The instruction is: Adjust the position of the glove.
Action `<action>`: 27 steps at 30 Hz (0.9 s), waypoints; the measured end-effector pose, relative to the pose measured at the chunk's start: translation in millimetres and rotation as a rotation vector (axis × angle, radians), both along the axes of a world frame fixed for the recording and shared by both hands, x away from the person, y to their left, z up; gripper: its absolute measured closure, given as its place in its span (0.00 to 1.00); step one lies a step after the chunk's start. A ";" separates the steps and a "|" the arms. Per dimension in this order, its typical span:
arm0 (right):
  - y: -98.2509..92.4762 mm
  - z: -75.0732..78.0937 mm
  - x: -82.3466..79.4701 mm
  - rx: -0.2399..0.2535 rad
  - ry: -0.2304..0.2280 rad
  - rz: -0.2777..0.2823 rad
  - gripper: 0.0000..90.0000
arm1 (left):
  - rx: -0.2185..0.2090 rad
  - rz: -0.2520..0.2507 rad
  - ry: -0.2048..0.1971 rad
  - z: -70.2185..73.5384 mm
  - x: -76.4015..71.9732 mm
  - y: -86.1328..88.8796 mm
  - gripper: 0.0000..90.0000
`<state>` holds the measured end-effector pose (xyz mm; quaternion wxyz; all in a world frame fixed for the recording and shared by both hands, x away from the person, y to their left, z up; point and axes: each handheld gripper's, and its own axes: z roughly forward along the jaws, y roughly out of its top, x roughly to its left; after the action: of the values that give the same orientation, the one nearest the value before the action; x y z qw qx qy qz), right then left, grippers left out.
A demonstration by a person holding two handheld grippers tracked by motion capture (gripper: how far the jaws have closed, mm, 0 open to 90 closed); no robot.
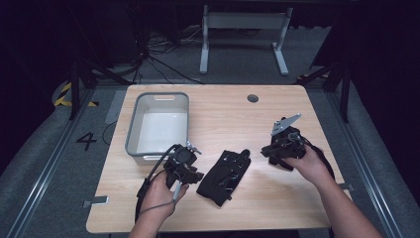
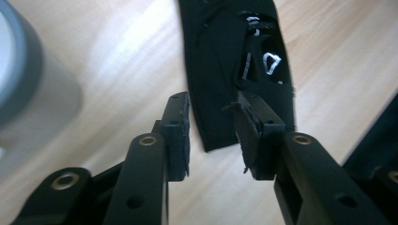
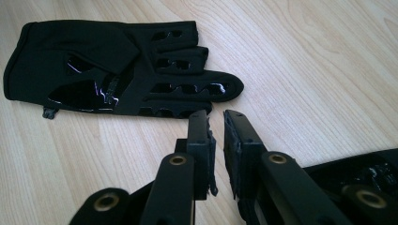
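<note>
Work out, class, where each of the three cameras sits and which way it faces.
High view: above the person's side, facing forward and down on the table; both forearms, left gripper and right gripper show.
Left gripper view: rides that gripper, looking along its jaws at the glove's cuff end beside the grey bin.
Right gripper view: rides that gripper, facing the glove's fingers.
All three share the black glove.

Black glove [image 1: 224, 176]: fingerless type, cut-out slots along finger section, glossy patches on surface, small white markings near cuff. Lies flat on table [image 1: 223, 114], front centre, long axis running diagonally, cuff end nearer table's front edge, finger end pointing away and rightward
</note>
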<state>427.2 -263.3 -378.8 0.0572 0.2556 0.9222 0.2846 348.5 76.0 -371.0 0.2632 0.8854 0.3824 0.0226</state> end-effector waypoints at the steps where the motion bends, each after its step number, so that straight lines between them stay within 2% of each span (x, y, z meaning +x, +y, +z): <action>1: 0.1 0.1 0.0 0.002 0.000 -0.002 0.90 | -0.002 0.000 -0.013 1.2 -1.2 -0.7 0.72; 2: 0.3 0.4 0.0 0.005 0.003 -0.004 0.90 | -0.008 0.000 -0.020 2.7 -2.4 -1.2 0.72; 3: 0.4 0.8 0.0 0.007 0.004 -0.004 0.89 | -0.032 -0.007 -0.002 4.7 -3.1 -1.3 0.72; 5: 1.0 1.4 0.2 0.011 0.006 0.001 0.88 | -0.052 -0.015 0.000 6.3 -4.7 -2.0 0.70; 9: 6.1 3.7 1.9 0.020 0.003 0.008 0.87 | 0.000 -0.035 -0.001 2.4 -9.5 -9.5 0.70; 11: 7.4 4.0 2.5 0.019 0.000 0.012 0.86 | 0.001 -0.028 0.006 2.1 -10.2 -10.5 0.70; 14: 13.3 3.2 6.3 0.016 0.001 0.017 0.85 | -0.019 -0.022 0.022 1.5 -13.0 -10.0 0.68; 17: 16.0 2.6 8.0 0.017 0.002 0.020 0.85 | -0.071 -0.025 0.039 0.3 -13.0 -3.9 0.66; 18: 17.6 1.9 8.9 0.018 -0.003 0.022 0.85 | -0.073 -0.027 0.042 -0.8 -12.8 -3.1 0.66; 24: 28.1 -8.6 16.9 0.009 0.005 0.013 0.83 | -0.024 -0.055 0.070 -12.5 -11.1 -13.6 0.64; 27: 34.4 -14.3 20.8 0.013 0.024 0.017 0.81 | -0.019 -0.059 0.083 -17.2 -11.2 -17.5 0.63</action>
<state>448.0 -228.8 -393.1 0.0423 0.2517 0.9230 0.2880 337.3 58.6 -388.2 0.2561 0.8940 0.3668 -0.0256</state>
